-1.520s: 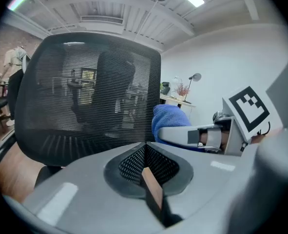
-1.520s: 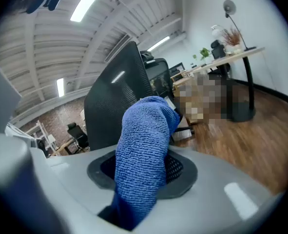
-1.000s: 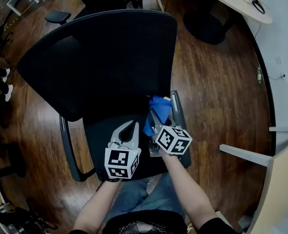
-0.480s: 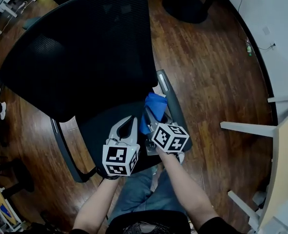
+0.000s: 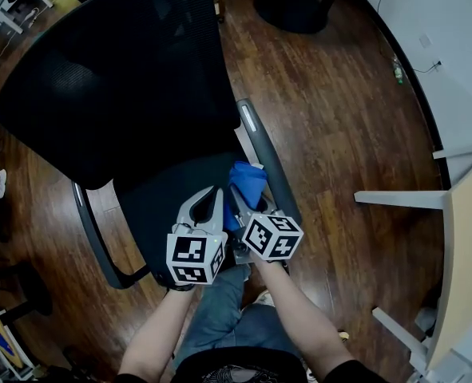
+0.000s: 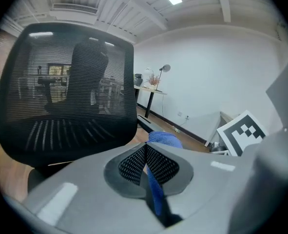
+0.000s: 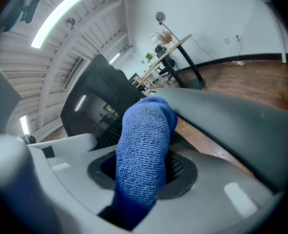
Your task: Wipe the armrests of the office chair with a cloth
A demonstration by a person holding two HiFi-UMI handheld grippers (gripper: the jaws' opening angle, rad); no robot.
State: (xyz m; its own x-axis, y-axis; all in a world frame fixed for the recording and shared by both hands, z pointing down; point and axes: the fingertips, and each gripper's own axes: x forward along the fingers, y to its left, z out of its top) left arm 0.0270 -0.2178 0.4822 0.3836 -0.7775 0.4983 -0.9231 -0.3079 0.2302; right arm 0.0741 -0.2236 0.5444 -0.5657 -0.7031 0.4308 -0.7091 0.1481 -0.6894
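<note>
Right gripper (image 5: 237, 196) was clamped on the blue cloth (image 5: 247, 178). The cloth stuck up out of its jaws, just beside the inner edge of the armrest (image 5: 259, 150) of the chair (image 5: 124, 78), over the seat. Left gripper (image 5: 216, 195) sat close alongside, jaws pressed together with nothing between. Both pointed toward the backrest.

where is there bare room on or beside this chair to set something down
Free: the left part of the seat, between left armrest and left gripper; the wooden floor between right armrest and white bar. Crowded: its right front, with the right gripper and blue cloth.
</note>
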